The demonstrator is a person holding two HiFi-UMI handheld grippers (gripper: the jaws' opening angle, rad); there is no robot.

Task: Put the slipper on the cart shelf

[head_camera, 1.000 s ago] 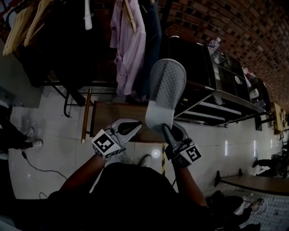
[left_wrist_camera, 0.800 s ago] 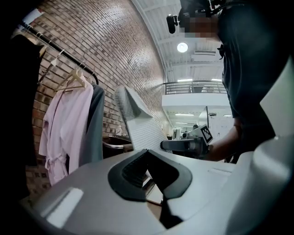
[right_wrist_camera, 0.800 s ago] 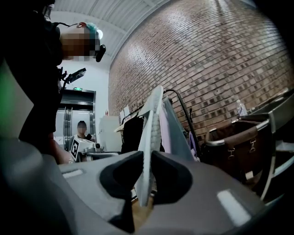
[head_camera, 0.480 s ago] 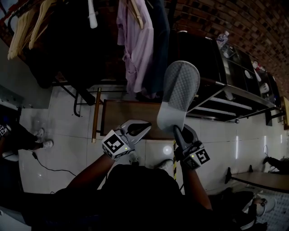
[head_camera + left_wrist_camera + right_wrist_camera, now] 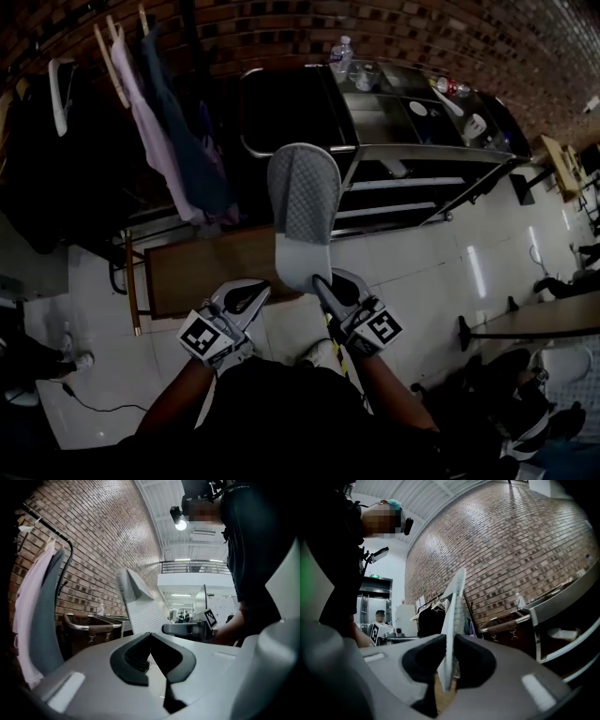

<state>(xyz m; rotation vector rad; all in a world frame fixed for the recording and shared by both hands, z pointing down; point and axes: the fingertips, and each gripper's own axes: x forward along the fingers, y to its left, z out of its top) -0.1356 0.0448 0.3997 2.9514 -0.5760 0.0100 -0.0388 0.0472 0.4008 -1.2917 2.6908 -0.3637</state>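
Right gripper (image 5: 321, 278) clamps slipper (image 5: 303, 197) by its lower end, upright, presumably to clear the cart (image 5: 398, 150) frame; left gripper (image 5: 257, 287) closed, empty

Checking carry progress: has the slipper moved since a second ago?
Yes. The slipper went right, away from the pink shirt and in front of the cart.

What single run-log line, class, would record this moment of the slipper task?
stage: carry | right tongs: shut on slipper, held upright | left tongs: shut, empty | cart shelf: ahead, slipper not yet on it
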